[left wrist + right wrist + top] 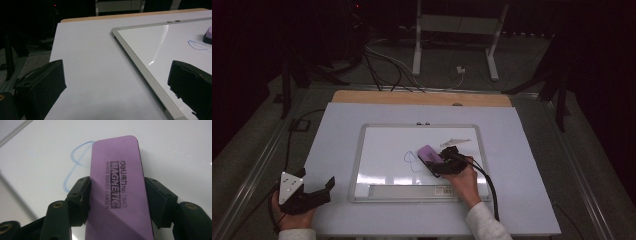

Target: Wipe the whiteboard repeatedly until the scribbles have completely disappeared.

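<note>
Dim room, dark surround; glare streak on whiteboard (pixel 160 45); all views sharp, slightly grainy.

Purple eraser (pixel 117 187) with black print, blue scribble (pixel 75 162), white whiteboard (pixel 387 150).

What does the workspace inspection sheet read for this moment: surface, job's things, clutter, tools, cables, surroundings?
Surface: white table, wooden strip at far edge.
Job's things: whiteboard lying flat; blue scribble; purple eraser beside it.
Clutter: nothing seen.
Tools: right tool shut on the eraser's sides; left tool open, at the table's near left edge.
Cables: black cable trailing from right tool; cables on floor.
Surroundings: dark room, white frame legs behind.
</note>
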`<action>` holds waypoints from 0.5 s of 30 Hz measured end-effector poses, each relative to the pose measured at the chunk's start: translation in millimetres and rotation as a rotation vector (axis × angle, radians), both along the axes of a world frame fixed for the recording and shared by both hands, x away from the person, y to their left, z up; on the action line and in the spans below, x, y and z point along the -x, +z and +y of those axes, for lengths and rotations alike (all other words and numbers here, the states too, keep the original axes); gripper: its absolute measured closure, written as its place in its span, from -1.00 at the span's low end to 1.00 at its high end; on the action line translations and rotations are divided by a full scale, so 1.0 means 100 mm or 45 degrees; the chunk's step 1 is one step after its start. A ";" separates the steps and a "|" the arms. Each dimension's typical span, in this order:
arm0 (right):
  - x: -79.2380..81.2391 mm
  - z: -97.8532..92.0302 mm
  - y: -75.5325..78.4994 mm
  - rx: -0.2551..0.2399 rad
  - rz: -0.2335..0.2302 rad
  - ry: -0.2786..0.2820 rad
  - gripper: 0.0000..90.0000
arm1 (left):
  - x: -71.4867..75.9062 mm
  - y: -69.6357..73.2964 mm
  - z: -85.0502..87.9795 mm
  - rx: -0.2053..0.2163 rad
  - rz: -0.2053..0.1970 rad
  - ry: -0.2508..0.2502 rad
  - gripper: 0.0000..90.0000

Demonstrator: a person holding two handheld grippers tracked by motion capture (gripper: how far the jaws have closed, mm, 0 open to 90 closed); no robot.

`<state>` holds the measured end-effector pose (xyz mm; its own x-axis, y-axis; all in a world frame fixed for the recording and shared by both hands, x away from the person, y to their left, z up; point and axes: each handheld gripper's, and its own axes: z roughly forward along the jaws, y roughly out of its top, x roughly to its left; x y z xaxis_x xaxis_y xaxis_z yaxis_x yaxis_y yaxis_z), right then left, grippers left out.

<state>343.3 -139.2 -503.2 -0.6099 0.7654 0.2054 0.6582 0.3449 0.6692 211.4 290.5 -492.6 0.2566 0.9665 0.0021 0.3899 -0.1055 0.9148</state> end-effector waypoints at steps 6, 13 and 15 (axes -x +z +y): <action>0.04 0.04 0.00 -0.001 -0.009 0.024 -0.09 | 0.00 0.00 0.00 0.001 0.001 0.001 -0.95; -0.05 -0.05 0.01 0.054 -0.054 -0.079 -0.09 | 0.00 0.00 0.00 0.004 0.000 0.003 -0.95; -0.07 -0.08 0.01 0.046 -0.044 -0.090 -0.09 | 0.00 0.00 0.00 0.003 0.001 0.001 -0.95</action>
